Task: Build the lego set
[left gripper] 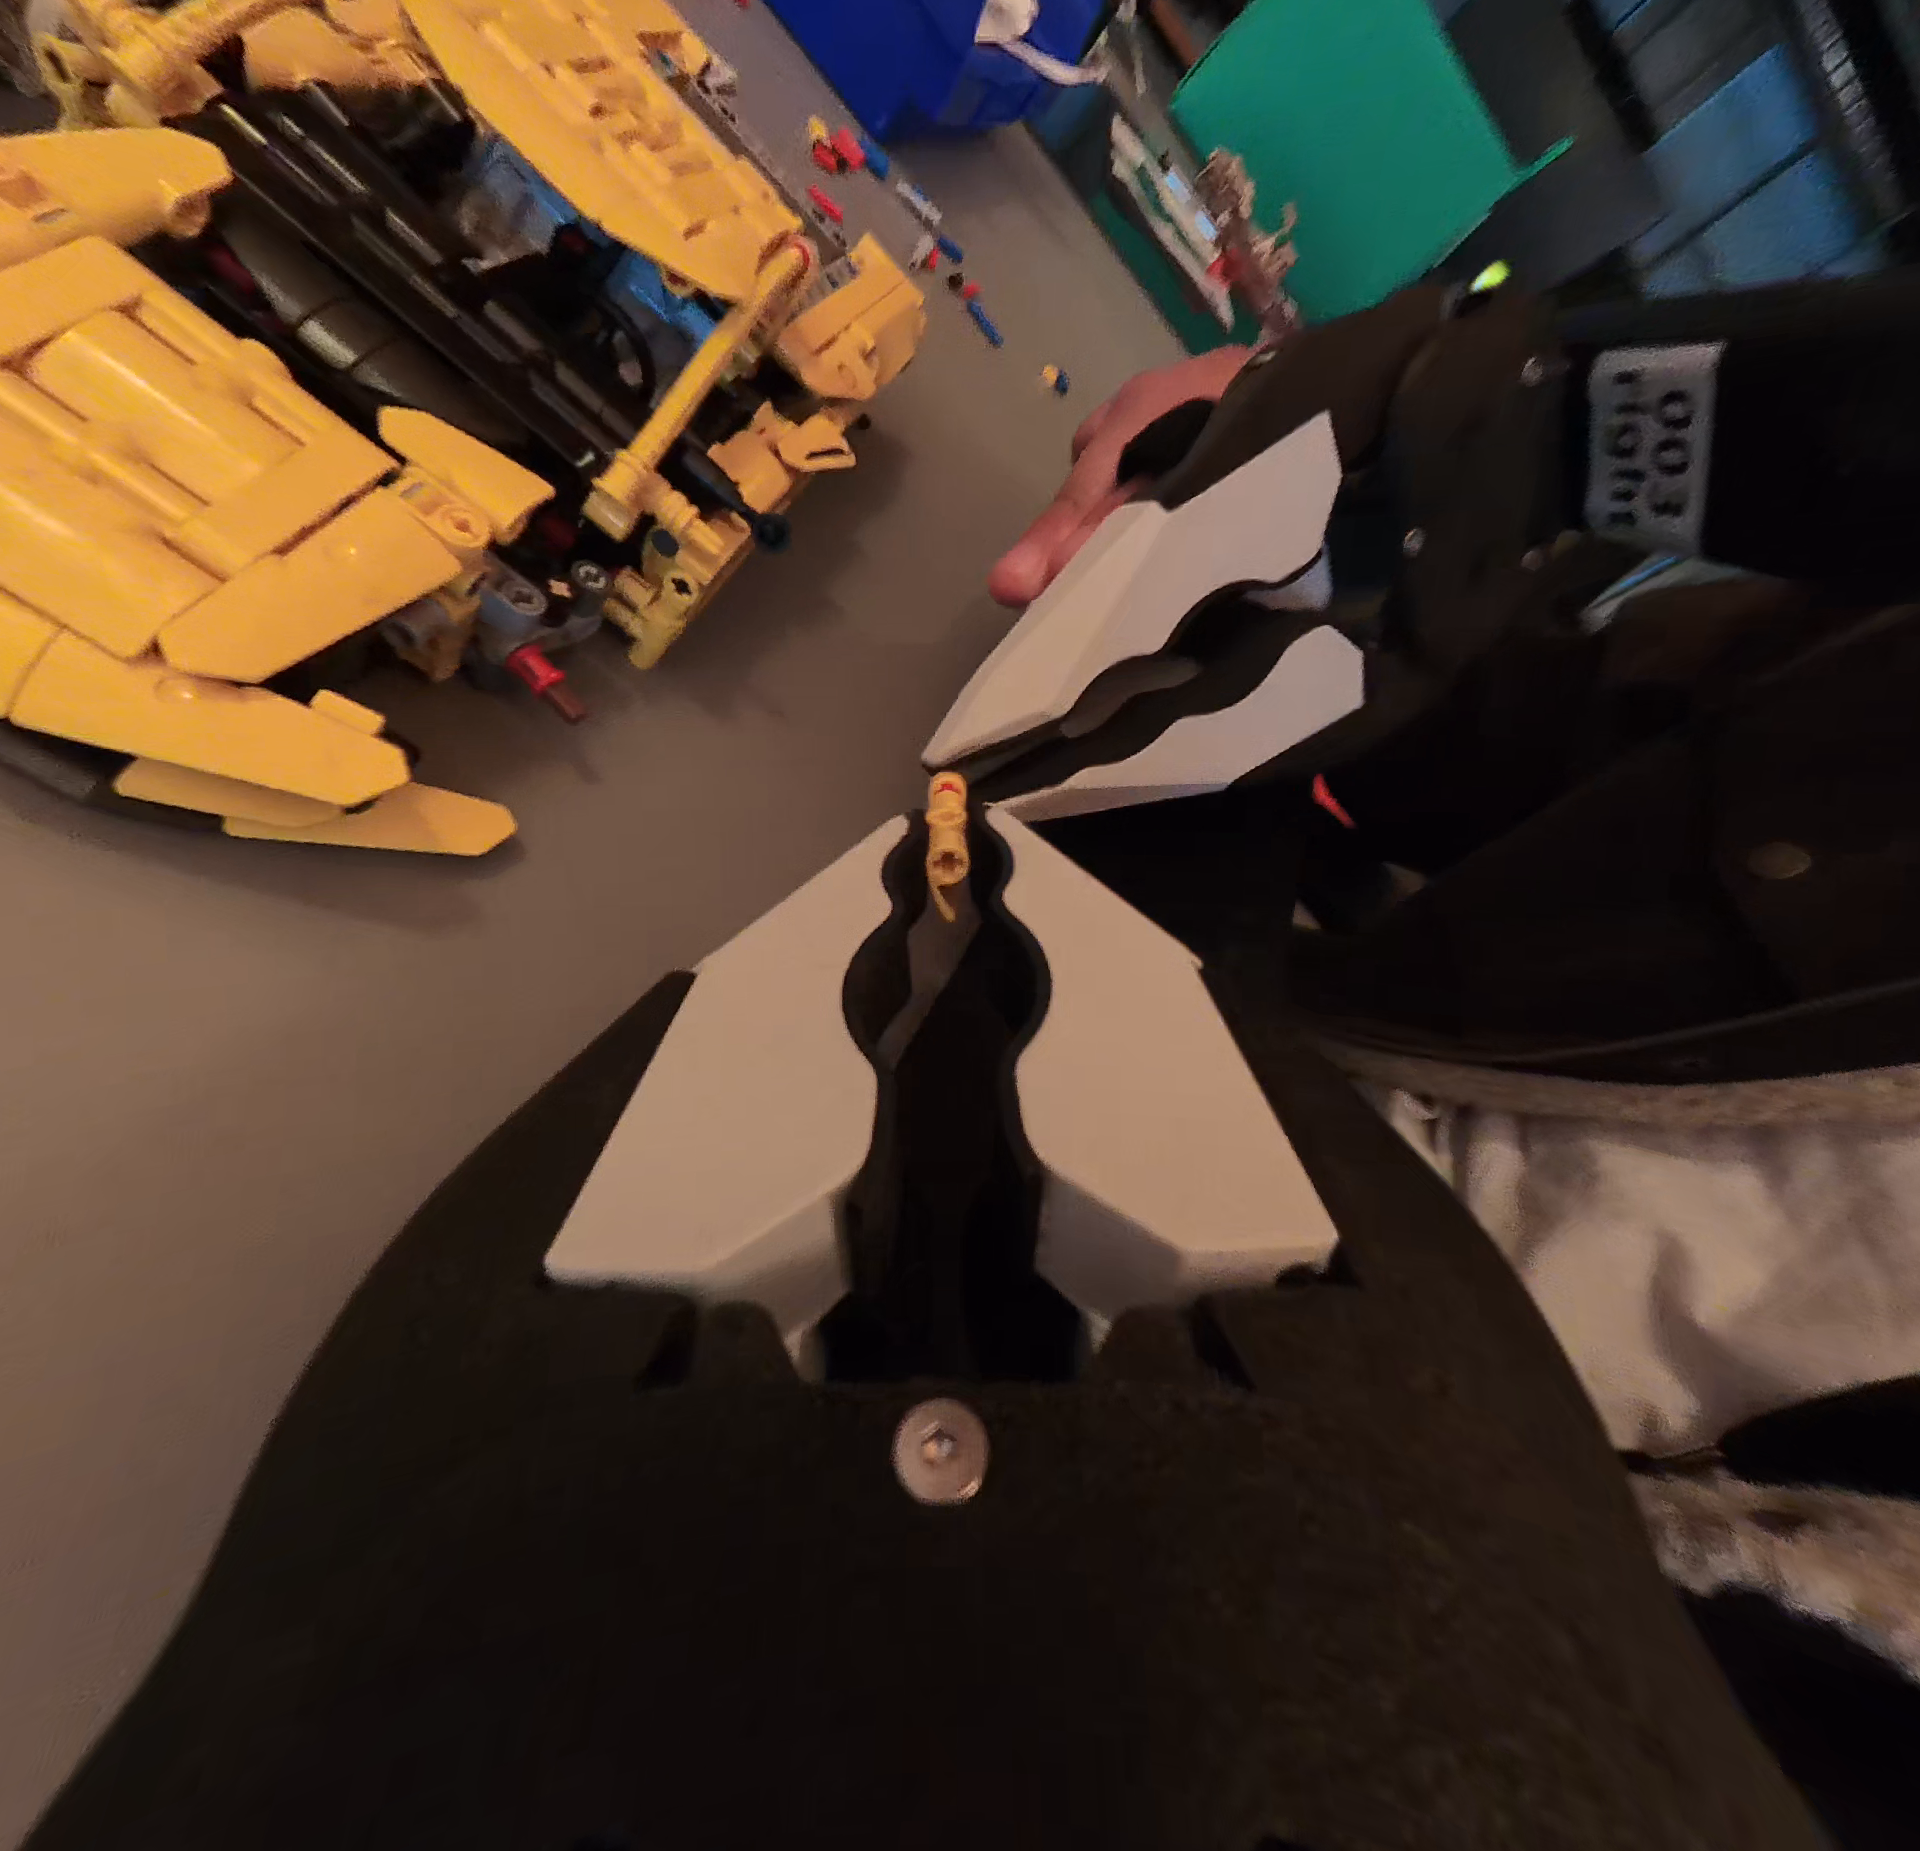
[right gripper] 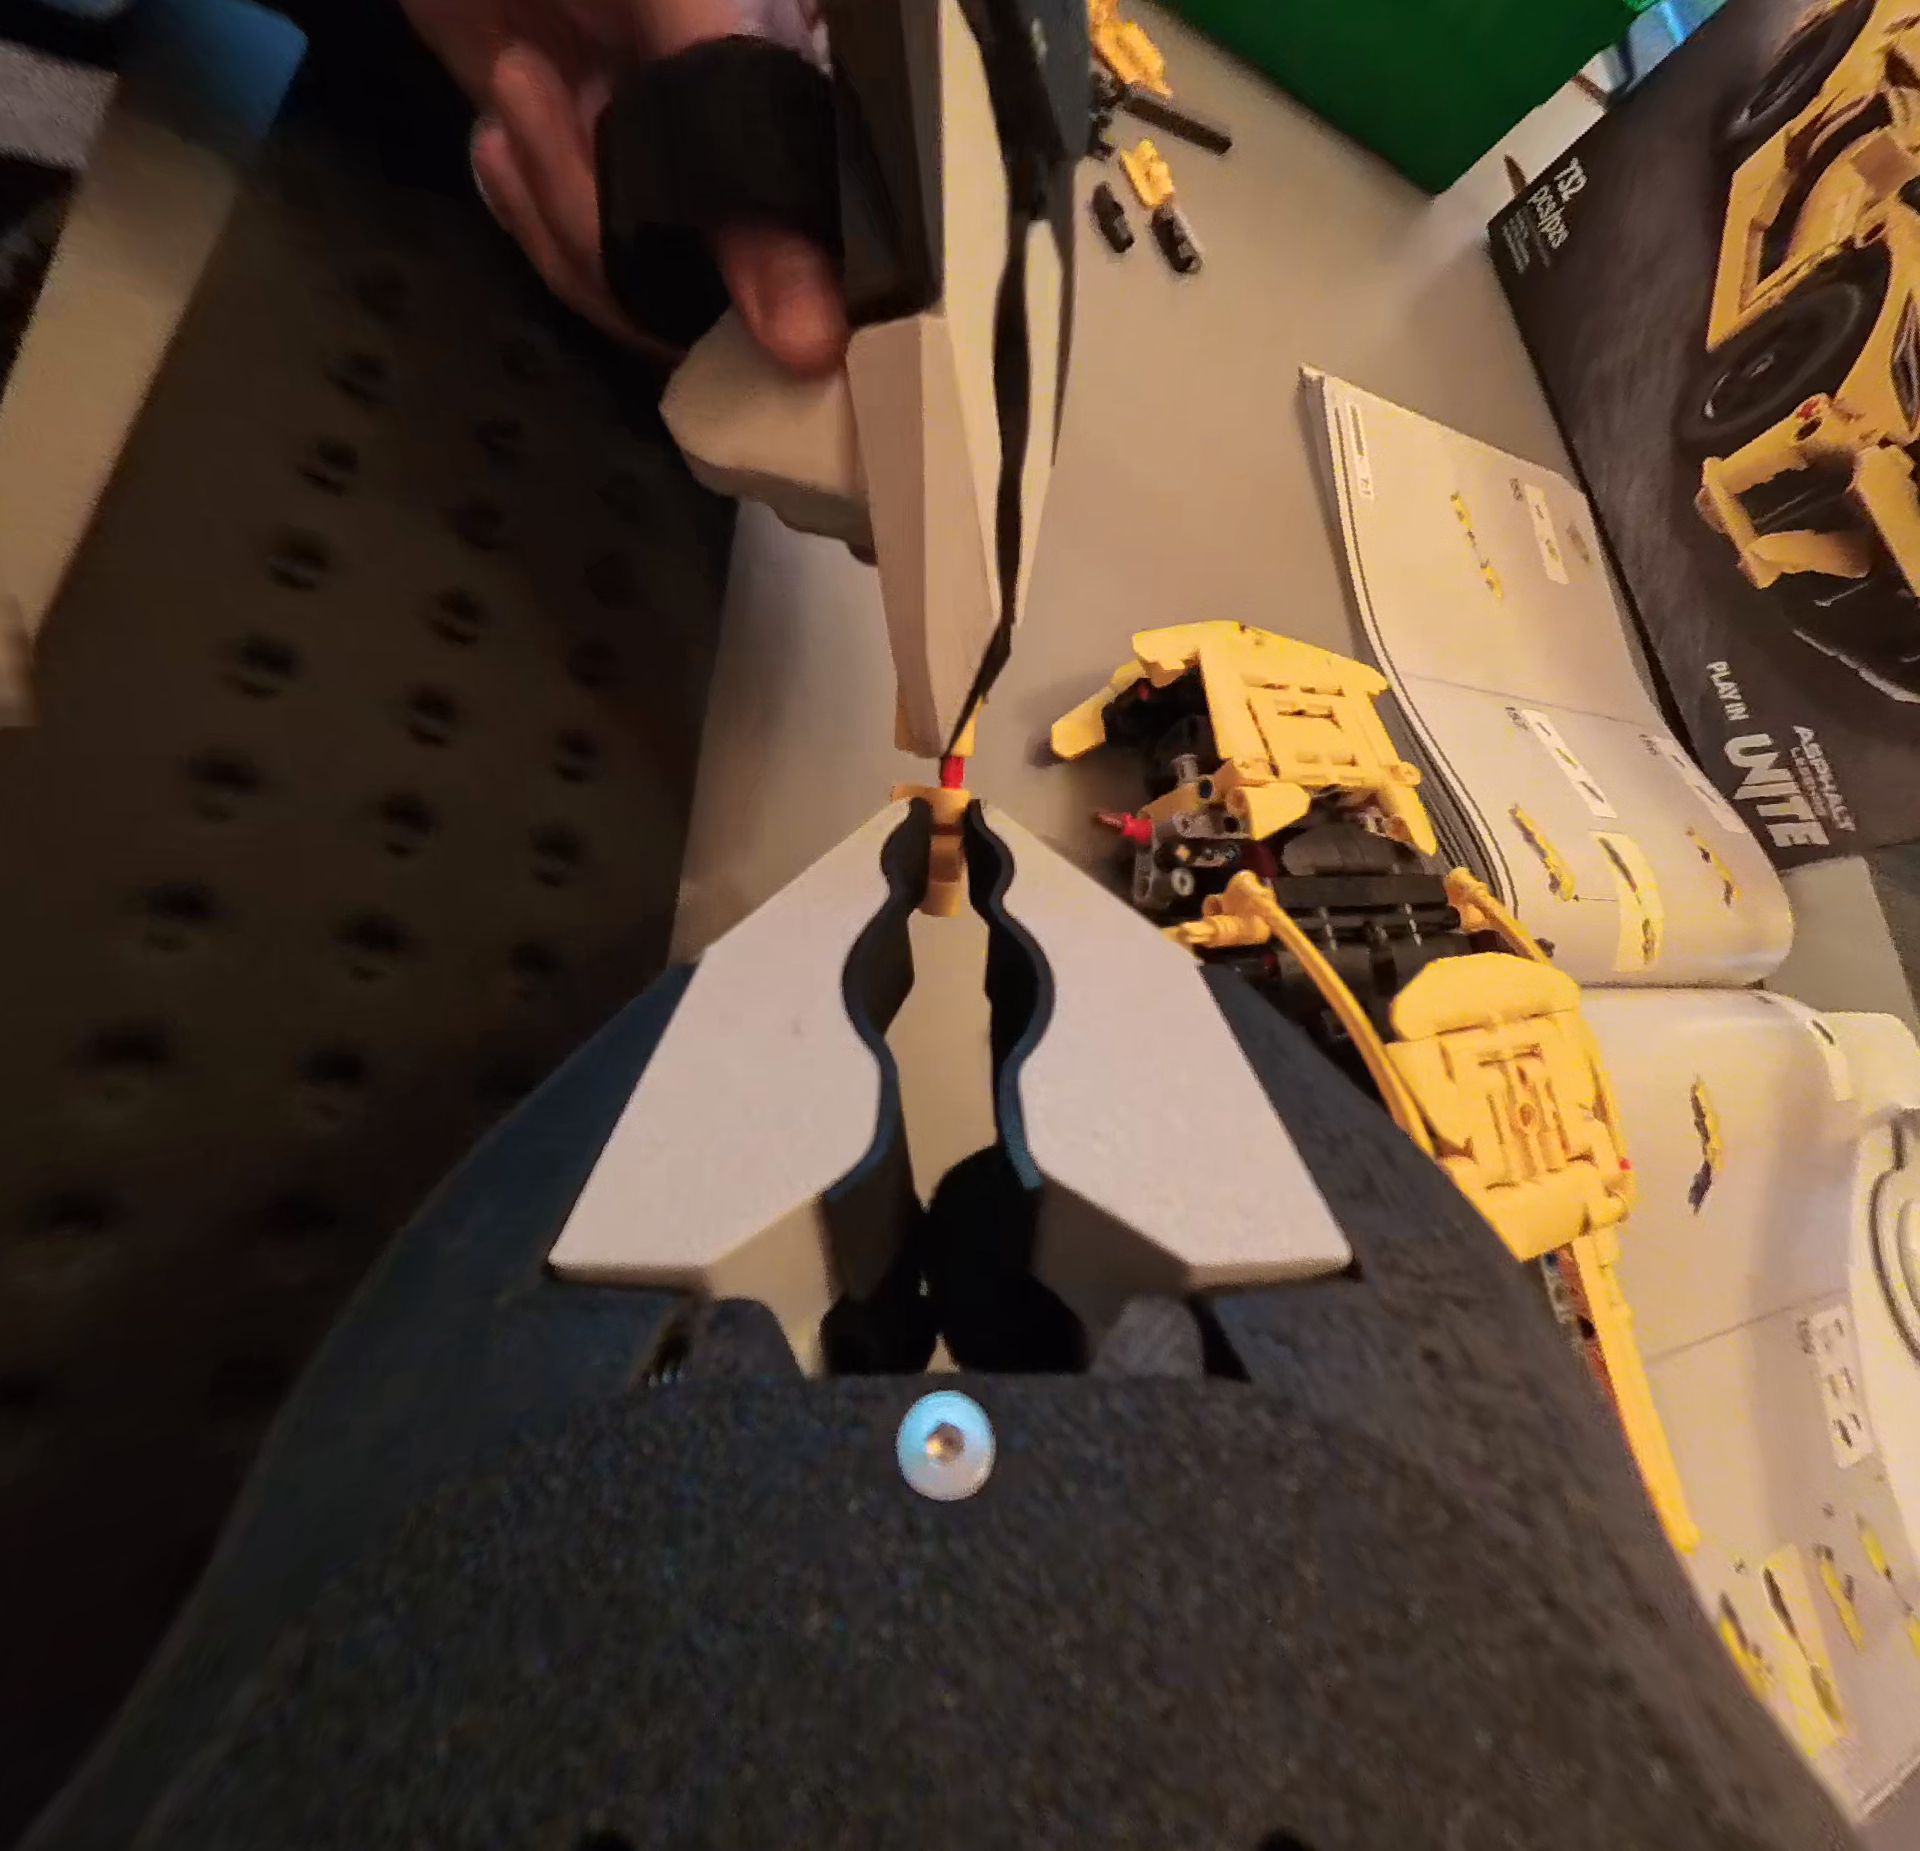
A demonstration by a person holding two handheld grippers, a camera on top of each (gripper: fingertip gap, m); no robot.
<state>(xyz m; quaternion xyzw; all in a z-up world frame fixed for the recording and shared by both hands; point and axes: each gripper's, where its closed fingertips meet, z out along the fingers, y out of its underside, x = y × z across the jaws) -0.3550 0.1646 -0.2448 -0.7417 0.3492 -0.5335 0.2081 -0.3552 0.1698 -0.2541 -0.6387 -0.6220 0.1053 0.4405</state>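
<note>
The left hand-held gripper (left gripper: 943, 845) is clamped on a small yellow connector (left gripper: 947, 851); the right hand-held gripper (right gripper: 943, 845) pinches a second yellow connector (right gripper: 943, 851). Between them sits a red pin (right gripper: 950, 768). Beyond lie the yellow lego car (left gripper: 343, 378) on the grey counter (left gripper: 260, 1022), a printed instruction booklet (right gripper: 1538, 679), a lettered box (right gripper: 1714, 451) and a blue bin (left gripper: 894, 14).

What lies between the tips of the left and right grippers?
A short red pin, seated in the small yellow connector that the right gripper clamps; the left gripper meets its other end. Clearest in the right wrist view.

Yellow car model (left gripper: 343, 367) with black innards, grey table (left gripper: 727, 762), pale-grey tongs (left gripper: 948, 845), possibly red-tipped yellow connector (right gripper: 943, 840).
</note>
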